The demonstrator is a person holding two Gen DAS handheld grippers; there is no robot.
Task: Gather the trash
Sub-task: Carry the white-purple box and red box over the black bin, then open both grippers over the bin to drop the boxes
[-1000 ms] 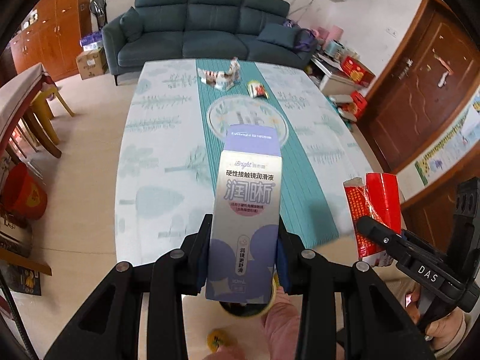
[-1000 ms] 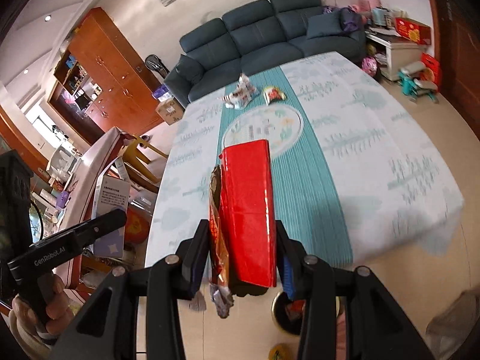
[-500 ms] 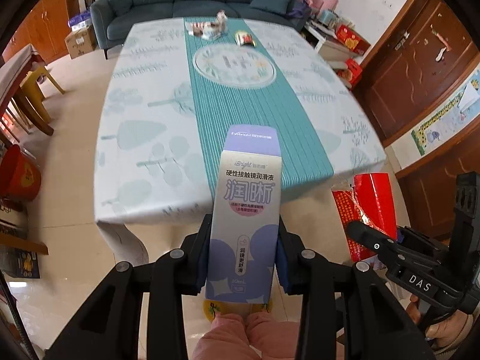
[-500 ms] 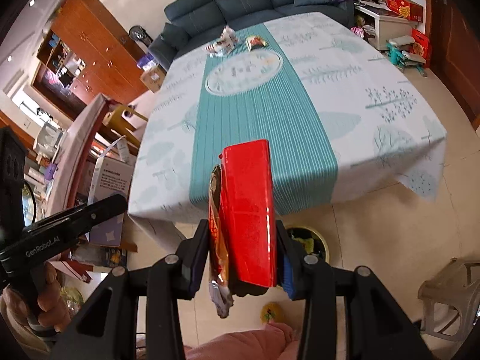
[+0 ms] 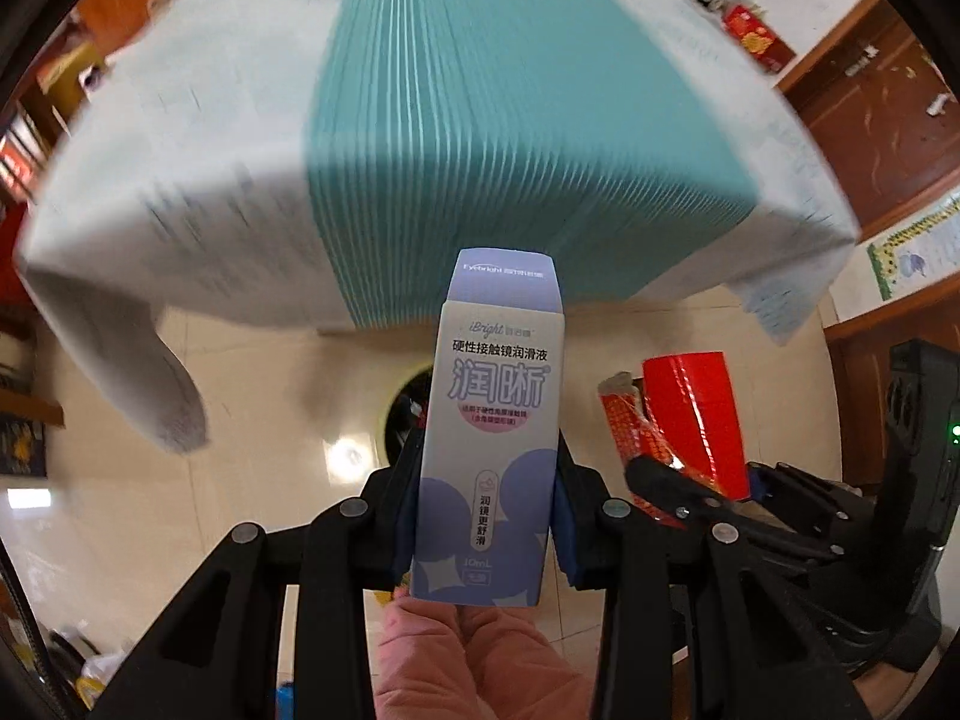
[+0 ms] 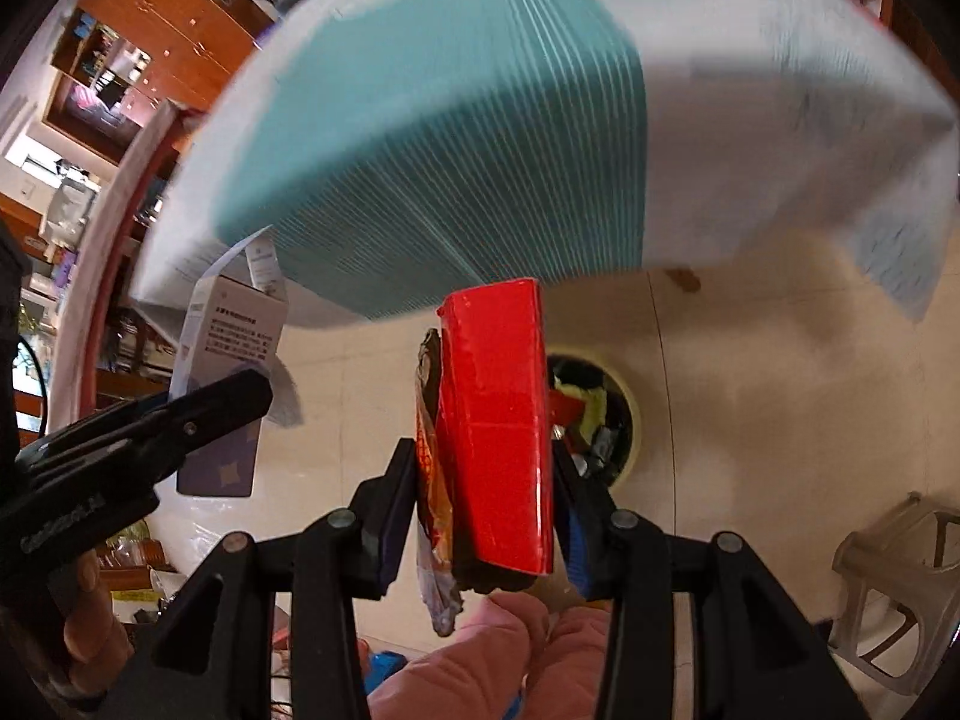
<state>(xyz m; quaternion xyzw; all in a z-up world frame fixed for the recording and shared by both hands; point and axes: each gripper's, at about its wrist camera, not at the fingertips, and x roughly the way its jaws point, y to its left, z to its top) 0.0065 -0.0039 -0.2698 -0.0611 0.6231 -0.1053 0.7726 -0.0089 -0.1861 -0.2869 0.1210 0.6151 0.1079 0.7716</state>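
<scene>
Trash is being carried toward the yellow-rimmed bin (image 6: 624,414) on the floor: the left gripper (image 5: 486,480) is clamping a contact-lens lubricant box (image 5: 489,420), the right gripper (image 6: 486,492) a red wrapper (image 6: 498,432). Neither is being dropped yet.

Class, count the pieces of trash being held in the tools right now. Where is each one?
2. The purple-and-white box is clamped in the left tool; the red wrapper is clamped in the right tool. More trash lies in the bin below.

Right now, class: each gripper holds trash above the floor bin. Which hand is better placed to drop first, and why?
Probably right: the red packet in the right gripper overlaps the bin; the left gripper's box hangs similarly.
</scene>
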